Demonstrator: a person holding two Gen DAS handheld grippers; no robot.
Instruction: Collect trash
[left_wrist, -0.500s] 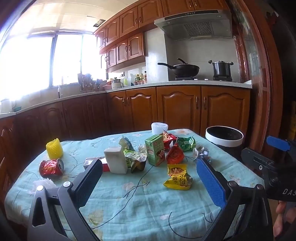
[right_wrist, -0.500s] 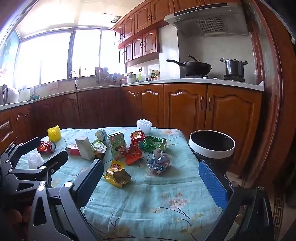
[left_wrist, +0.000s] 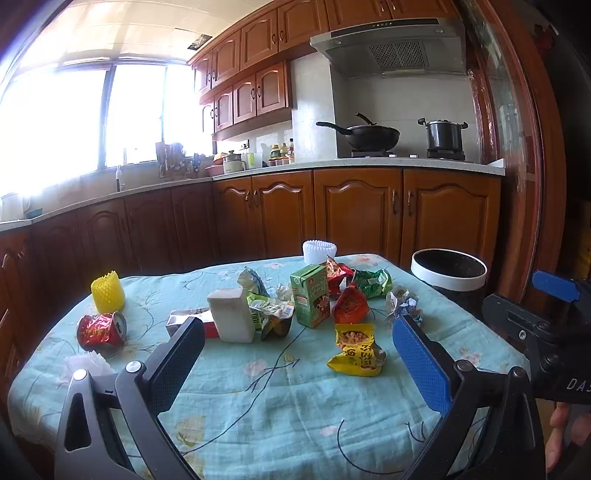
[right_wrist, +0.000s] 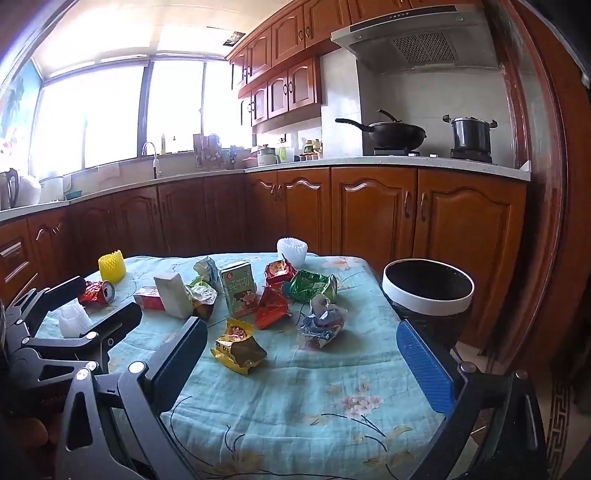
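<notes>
Trash lies on a table with a light blue cloth (left_wrist: 280, 406): a yellow snack bag (left_wrist: 355, 350), a green juice carton (left_wrist: 310, 295), a white box (left_wrist: 231, 314), a red can (left_wrist: 101, 331), a red packet (left_wrist: 350, 304), a green bag (left_wrist: 373, 282) and a crumpled silver wrapper (right_wrist: 322, 322). A black bin with a white rim (right_wrist: 428, 291) stands right of the table. My left gripper (left_wrist: 297, 345) is open and empty above the near table. My right gripper (right_wrist: 301, 350) is open and empty, with the yellow bag (right_wrist: 238, 349) between its fingers in view.
A yellow foam net (left_wrist: 108, 291) and white foam nets (left_wrist: 319, 251) sit on the table too. Wooden kitchen cabinets (left_wrist: 354, 210) run behind. A wooden door frame (left_wrist: 532, 147) stands at the right. My left gripper shows at the left of the right wrist view (right_wrist: 74, 321).
Both views have shifted only slightly; the table objects sit a touch higher in the left wrist view. Both grippers stay open and empty.
</notes>
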